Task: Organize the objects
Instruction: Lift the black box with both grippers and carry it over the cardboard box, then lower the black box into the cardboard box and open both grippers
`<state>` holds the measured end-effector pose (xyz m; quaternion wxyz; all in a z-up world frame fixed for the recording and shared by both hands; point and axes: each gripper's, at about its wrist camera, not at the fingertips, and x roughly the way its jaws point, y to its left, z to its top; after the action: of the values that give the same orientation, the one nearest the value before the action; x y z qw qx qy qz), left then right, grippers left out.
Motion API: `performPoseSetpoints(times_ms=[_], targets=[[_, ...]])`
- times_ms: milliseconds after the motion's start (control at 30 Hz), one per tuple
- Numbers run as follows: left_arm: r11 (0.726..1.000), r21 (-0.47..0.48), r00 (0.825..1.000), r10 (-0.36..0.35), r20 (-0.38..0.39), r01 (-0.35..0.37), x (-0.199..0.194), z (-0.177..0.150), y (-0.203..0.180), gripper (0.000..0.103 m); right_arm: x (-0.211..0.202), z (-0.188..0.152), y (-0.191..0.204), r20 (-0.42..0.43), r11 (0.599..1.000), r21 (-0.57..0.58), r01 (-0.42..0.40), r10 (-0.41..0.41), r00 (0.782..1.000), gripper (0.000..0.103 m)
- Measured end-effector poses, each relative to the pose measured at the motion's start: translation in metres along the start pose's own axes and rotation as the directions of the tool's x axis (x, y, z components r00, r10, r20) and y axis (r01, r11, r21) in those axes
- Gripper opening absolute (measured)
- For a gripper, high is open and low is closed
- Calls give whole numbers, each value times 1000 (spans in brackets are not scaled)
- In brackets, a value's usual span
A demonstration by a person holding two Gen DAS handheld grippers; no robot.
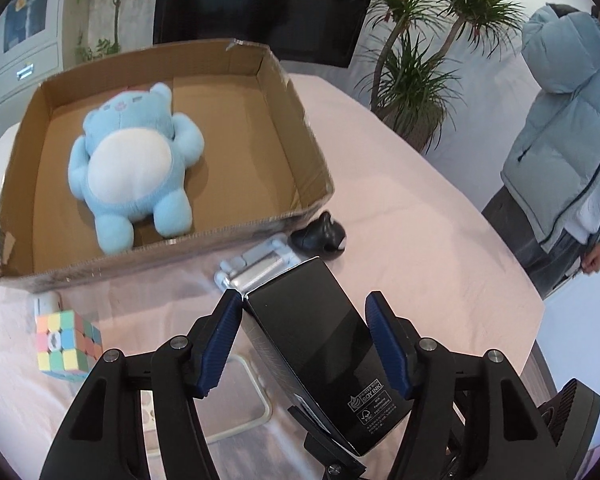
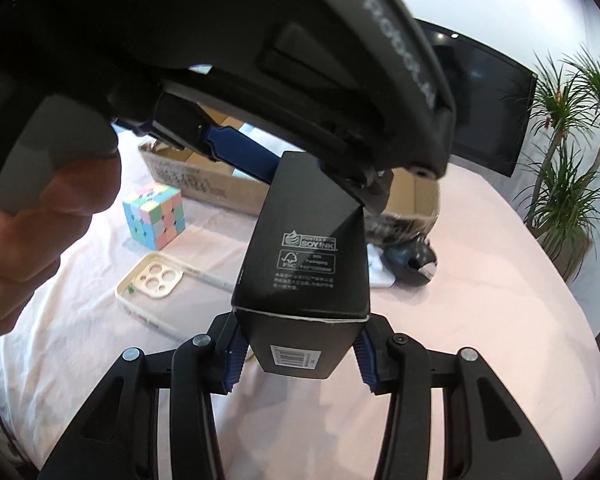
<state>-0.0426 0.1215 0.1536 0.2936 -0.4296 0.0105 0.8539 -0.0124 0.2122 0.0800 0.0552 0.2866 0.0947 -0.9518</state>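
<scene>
Black carton (image 2: 304,264) is hanging above the pink-covered desk (image 1: 420,216), and I am gripping it from both ends: right gripper (image 2: 300,354) jaws are clenching the barcode end, left gripper (image 1: 304,344) jaws are pressing its sides. Cardboard box (image 1: 300,120) beyond is holding a blue plush bear (image 1: 136,160). Pastel cube (image 2: 154,216) and phone case (image 2: 148,284) are lying on the desk.

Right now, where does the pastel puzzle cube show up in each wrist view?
Left wrist: the puzzle cube sits low at the left, on the pink cloth in front of the cardboard box.
Right wrist: the cube is left of centre, beside the box's front wall.
Shared landmark: the black carton held by both grippers.
</scene>
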Motion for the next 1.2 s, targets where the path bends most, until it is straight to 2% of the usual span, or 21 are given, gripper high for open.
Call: performPoseSetpoints(times_ms=[167,500,867,1200], targets=[[1000,22,999,6,38,-7,-10,17,-3,63,16,22,-8,27,1000,2,27,-27,999,42],[999,45,995,5,96,-9,-26,49,-3,63,13,48,-6,79,997,-9,73,-72,994,42],[998,60,993,4,120,-11,-26,82,3,63,27,72,-17,104,996,-13,90,-88,991,42],[998,68,990,9,143,-19,-19,126,11,63,43,107,-36,129,995,-11,95,-93,987,42]])
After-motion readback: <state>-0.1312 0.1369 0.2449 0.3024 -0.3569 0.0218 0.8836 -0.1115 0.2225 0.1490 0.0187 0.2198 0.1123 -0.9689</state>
